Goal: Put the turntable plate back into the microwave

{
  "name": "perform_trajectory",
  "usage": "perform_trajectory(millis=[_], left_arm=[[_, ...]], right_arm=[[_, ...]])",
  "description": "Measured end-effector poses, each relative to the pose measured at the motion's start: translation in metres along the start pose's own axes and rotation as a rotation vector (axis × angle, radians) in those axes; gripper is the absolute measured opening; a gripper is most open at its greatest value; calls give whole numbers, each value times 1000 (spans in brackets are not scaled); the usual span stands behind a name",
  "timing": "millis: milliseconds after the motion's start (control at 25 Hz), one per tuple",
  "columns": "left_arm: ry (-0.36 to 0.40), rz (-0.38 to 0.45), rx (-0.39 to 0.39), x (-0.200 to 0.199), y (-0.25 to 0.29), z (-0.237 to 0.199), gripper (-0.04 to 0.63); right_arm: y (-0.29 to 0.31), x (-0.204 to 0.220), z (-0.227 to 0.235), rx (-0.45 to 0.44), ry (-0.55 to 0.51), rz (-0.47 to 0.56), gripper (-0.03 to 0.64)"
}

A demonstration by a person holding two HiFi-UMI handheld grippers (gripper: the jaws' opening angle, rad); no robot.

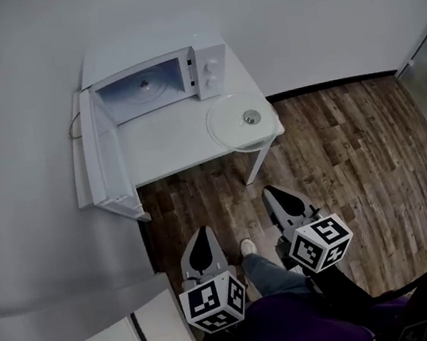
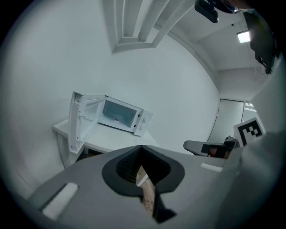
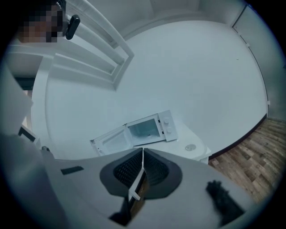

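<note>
A white microwave [image 1: 159,82] stands on a white table [image 1: 169,144], its door [image 1: 100,163] swung wide open to the left. The clear glass turntable plate [image 1: 242,121] lies flat on the table's right front corner, with a small round piece at its middle. Both grippers hang well short of the table, over the wooden floor. My left gripper [image 1: 202,244] is shut and empty. My right gripper [image 1: 275,196] is shut and empty too. The microwave [image 2: 120,115] shows far off in the left gripper view, and the microwave [image 3: 147,129] and plate [image 3: 191,147] in the right gripper view.
A wooden floor [image 1: 358,167] lies between me and the table. White walls close in behind and to the left of the table. A white unit [image 1: 87,338] stands at my lower left. My leg and shoe [image 1: 248,247] show between the grippers.
</note>
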State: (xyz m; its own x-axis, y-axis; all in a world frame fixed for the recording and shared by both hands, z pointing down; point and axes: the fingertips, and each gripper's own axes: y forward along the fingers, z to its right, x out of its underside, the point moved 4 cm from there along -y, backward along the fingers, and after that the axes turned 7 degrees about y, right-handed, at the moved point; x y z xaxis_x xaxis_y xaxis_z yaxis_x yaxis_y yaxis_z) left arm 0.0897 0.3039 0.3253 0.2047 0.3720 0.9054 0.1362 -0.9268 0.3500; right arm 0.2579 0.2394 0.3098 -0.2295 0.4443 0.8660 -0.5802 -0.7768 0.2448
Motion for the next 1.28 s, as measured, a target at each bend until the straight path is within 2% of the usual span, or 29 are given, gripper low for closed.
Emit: perform_trajectory(millis=[120, 320, 520, 720, 800, 960, 1280], left_arm=[[-24, -3, -22, -7, 27, 6, 5], [-11, -8, -43, -20, 65, 21, 5], [-43, -35, -51, -20, 89, 27, 5], [-36, -45, -36, -24, 110, 26, 5], [-44, -48, -11, -27, 121, 24, 5], [-71, -38, 108, -40, 148, 25, 5], [-44, -121, 235, -61, 213, 13, 5]], right_arm=[[20, -17, 20, -20, -5, -12, 11], [45, -38, 44, -55, -14, -38, 11], [61, -45, 63, -43, 6, -49, 11], [74, -44, 76, -17, 30, -54, 11], [81, -46, 81, -1, 36, -51, 11], [100, -53, 91, 36, 55, -48, 11], [145, -71, 104, 114, 84, -21, 12]])
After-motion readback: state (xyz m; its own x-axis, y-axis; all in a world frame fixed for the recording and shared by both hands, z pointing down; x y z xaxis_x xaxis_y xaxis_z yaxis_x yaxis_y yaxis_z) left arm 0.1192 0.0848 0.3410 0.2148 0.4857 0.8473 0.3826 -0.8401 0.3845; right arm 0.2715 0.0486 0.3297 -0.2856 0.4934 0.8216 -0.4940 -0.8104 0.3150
